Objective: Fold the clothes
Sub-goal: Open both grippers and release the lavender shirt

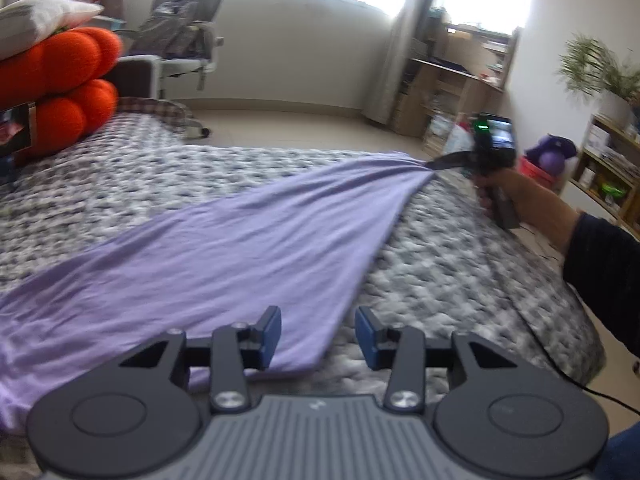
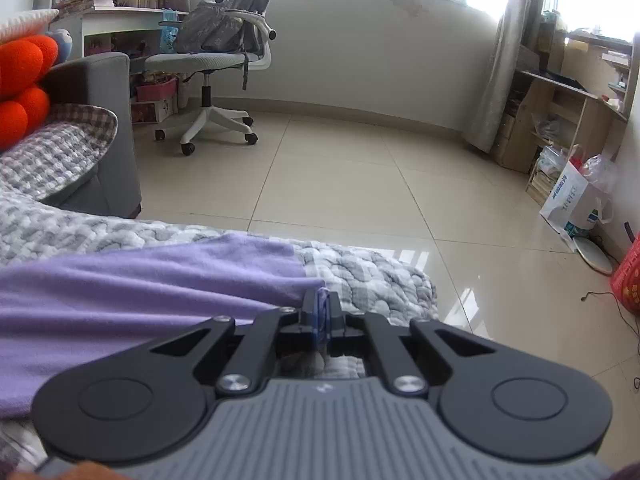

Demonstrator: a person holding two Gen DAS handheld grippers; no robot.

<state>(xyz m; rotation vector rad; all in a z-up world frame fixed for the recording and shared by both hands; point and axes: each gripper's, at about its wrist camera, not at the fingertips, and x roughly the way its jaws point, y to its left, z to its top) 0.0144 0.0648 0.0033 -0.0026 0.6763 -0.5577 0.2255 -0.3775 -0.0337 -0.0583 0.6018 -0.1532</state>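
A purple garment (image 1: 224, 248) is spread on the bed (image 1: 460, 280), thin, soft, light. Its far right corner is pinched by the closed right gripper (image 2: 322, 312). The left gripper (image 1: 318, 334) is held open over the near corner; edges and corners are best grasped.

A big soft light purple cloth (image 1: 224, 248) lies spread flat on the grey and white bumpy blanket (image 1: 460, 280). It reaches slantwise across the bed, and one corner is pulled tight at the far edge.
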